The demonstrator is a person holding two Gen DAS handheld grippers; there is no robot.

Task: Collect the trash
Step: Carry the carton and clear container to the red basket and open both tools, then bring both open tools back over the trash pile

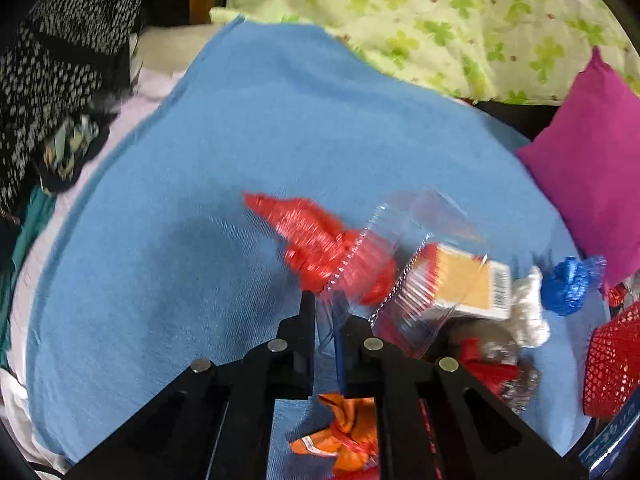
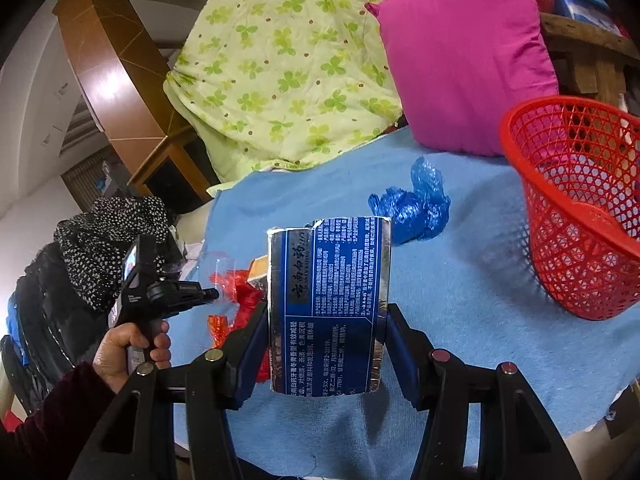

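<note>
Trash scattered on the blue cloth (image 2: 460,320)

Red mesh basket (image 2: 580,208) tilted near the right edge; crumpled blue plastic (image 2: 412,204) beside it; clear clamshell (image 1: 400,264), red wrapper (image 1: 316,240) leftward.

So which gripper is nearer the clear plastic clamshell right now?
Left. The left gripper is shut on the clear plastic clamshell's edge; the right gripper holds the blue carton off to its side.

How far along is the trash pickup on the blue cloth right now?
Early stage. Done: little that I can tell; the red basket looks mostly empty. In hand: the right gripper clamps a flattened blue box, and the left gripper has its jaws shut on a clear plastic container. Left: the red wrapper, blue bag and orange wrapper.
</note>
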